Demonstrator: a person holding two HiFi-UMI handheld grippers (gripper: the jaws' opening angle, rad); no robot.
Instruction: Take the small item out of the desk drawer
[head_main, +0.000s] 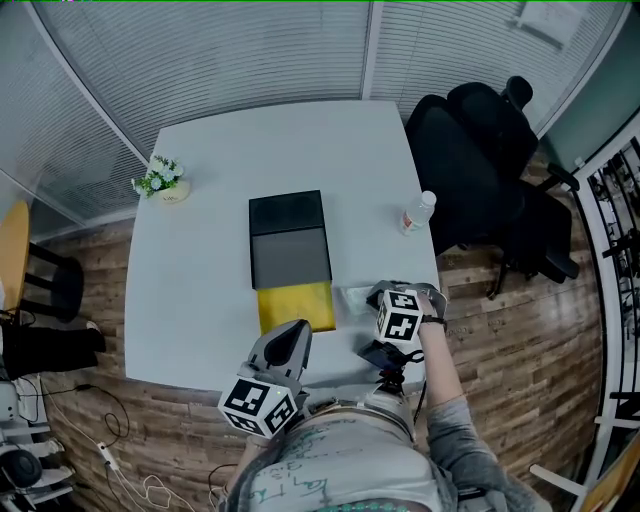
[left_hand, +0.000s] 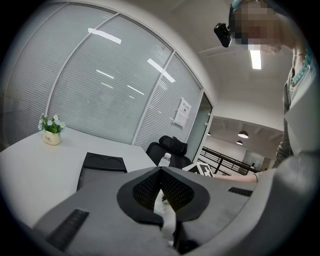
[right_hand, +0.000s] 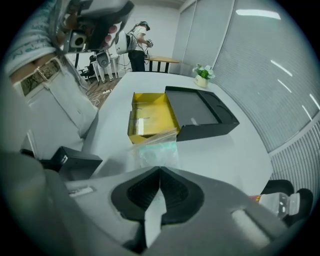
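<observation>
A black desk drawer unit (head_main: 288, 240) lies on the white table (head_main: 190, 290), with its yellow drawer (head_main: 296, 306) pulled out toward me. A small item in a clear plastic bag (head_main: 355, 297) sits just right of the drawer. My right gripper (head_main: 378, 298) points steeply down at the bag's near edge. In the right gripper view its jaws (right_hand: 160, 169) are shut, and the bag (right_hand: 155, 150) runs from the tips toward the yellow drawer (right_hand: 150, 117). My left gripper (head_main: 296, 332) hovers at the table's front edge, shut and empty, aimed level past the unit (left_hand: 102, 162).
A small potted plant (head_main: 162, 180) stands at the far left of the table and a water bottle (head_main: 418, 212) near the right edge. A black office chair (head_main: 490, 170) is beyond the right side. A small black box (right_hand: 75, 160) hangs by my waist.
</observation>
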